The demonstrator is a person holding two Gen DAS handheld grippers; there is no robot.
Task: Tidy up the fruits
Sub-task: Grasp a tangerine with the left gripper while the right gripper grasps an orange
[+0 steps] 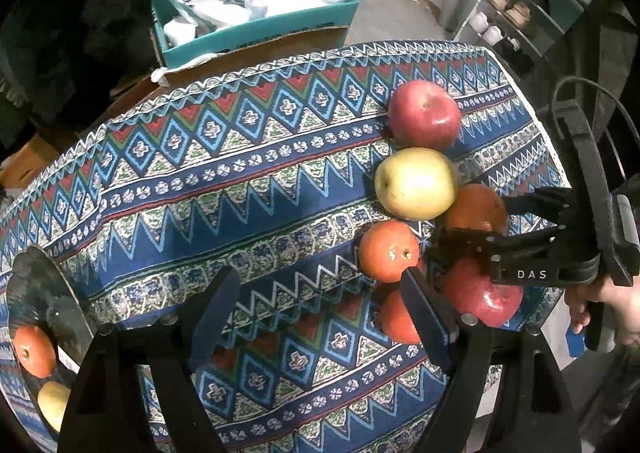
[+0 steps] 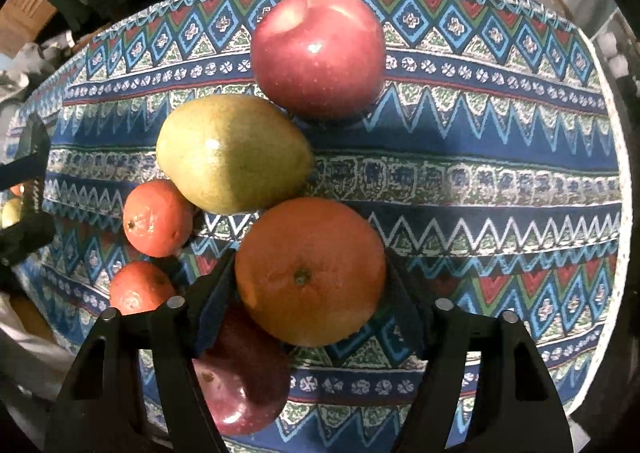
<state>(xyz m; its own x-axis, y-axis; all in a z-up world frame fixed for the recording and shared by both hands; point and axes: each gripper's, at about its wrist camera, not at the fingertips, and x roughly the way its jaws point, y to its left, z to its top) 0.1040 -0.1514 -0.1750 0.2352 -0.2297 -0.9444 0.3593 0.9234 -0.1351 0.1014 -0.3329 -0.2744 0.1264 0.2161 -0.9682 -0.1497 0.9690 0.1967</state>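
Several fruits lie clustered on a patterned tablecloth [image 1: 240,189]. A red apple [image 1: 424,114] [image 2: 318,53] sits farthest back, then a yellow-green pear [image 1: 416,183] [image 2: 234,153]. A large orange [image 1: 476,209] [image 2: 310,271] sits between the jaws of my right gripper [image 2: 310,285] [image 1: 472,221], which stand around it, close to its sides. Two small mandarins [image 2: 156,217] [image 2: 138,287] lie to its left; one shows in the left wrist view [image 1: 388,251]. A second red apple [image 2: 244,381] [image 1: 486,297] lies under the right gripper. My left gripper [image 1: 320,301] is open and empty over the cloth, left of the fruits.
A teal box [image 1: 256,29] holding bags stands behind the table. A shelf rack with shoes [image 1: 520,13] stands at the back right. A round mirror [image 1: 40,333] on the left gripper reflects fruit. The table edge [image 1: 552,157] runs close to the right of the fruits.
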